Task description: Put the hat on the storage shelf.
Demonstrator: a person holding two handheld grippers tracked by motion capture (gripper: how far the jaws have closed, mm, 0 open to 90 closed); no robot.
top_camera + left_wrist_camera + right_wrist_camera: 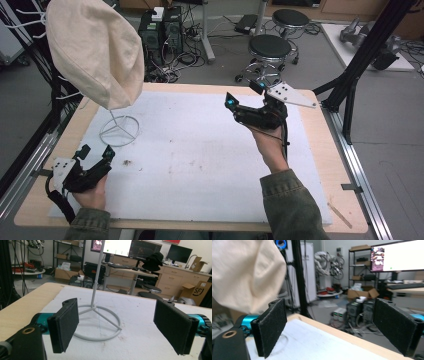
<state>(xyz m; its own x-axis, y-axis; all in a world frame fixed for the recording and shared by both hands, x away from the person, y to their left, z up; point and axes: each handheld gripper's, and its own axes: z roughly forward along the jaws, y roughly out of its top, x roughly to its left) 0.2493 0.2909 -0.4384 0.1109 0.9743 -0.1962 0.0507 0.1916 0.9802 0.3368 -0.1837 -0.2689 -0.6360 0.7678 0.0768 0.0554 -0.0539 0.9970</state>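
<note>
Cream hat [97, 50] atop upright stand [119, 131] (crown hanging downward).

Open white mat [200, 150] between both tongs; hat [95, 50] on wire stand [119, 131] at far left.

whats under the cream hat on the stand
Under the hat a thin white pole drops to a ring base on the white mat. The pole's top, and whatever holds the hat up, is covered by the fabric.
</note>
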